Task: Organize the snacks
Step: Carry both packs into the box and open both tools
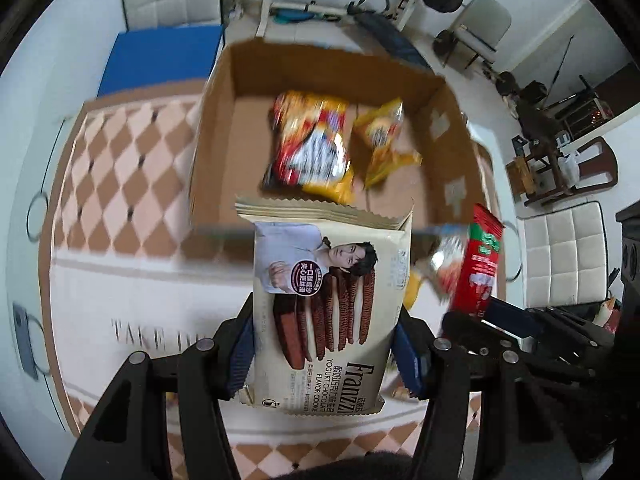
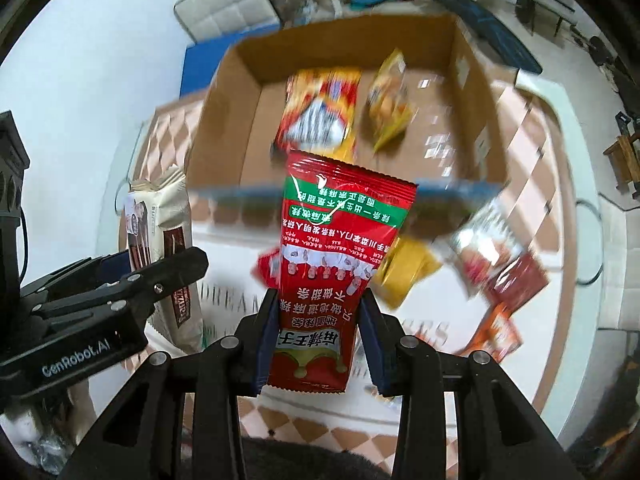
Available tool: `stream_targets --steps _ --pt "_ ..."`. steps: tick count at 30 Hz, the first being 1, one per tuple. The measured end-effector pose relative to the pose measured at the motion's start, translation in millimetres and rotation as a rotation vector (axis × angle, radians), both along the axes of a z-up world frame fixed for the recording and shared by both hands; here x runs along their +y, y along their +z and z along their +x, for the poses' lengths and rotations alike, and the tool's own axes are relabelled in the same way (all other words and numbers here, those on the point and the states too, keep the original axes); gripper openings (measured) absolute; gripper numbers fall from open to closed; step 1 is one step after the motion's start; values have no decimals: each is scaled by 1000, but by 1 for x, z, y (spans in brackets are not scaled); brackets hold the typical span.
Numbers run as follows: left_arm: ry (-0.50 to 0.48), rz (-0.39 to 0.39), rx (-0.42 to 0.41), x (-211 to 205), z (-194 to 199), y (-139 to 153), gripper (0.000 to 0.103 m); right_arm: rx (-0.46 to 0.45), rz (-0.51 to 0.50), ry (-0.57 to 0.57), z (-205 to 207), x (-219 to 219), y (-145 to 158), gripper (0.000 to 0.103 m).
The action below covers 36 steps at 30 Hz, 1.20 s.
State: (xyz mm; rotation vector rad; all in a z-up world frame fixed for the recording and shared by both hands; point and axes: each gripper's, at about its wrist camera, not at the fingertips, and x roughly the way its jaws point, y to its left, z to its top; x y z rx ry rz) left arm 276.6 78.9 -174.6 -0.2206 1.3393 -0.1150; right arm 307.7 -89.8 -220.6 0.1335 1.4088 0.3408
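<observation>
While gripped at its lower sides by the left tongs (image 1: 325,354), cream cookie pack (image 1: 332,308) raised above the counter (image 1: 120,264), serrated top edge toward the cardboard box (image 1: 218,128). Narrow stance of these tongs, blue pads (image 1: 242,356) pressing both edges of the pack. Right tongs (image 2: 316,354) closed tight on a red spicy-snack packet (image 2: 336,248), also lifted, its top pointing at the same box. Inside the box: a red-orange bag (image 2: 320,110) and, just beside it, a smaller yellow bag (image 2: 390,100), both flat on the bottom. Loose on the patterned cloth (image 2: 516,128) in front of the box, right of the red packet: a yellow pouch (image 2: 408,272) and several more wrappers (image 2: 496,256), too blurred for detail.
</observation>
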Motion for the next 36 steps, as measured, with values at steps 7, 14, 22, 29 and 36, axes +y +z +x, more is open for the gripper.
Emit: stream_targets --steps 7,14,22,29,36 --pt "-36 62 25 -2 87 1 57 -44 -35 -71 81 -27 9 41" --pt "-2 93 139 18 161 -41 57 -6 -132 -71 172 -37 -18 41" --pt "5 123 242 30 214 -84 58 58 -222 -35 236 -31 -63 41" --pt "-20 158 277 30 239 -104 59 106 -288 14 265 -24 -96 42" --pt "0 128 291 32 248 -114 88 157 -282 0 278 -25 -114 68"
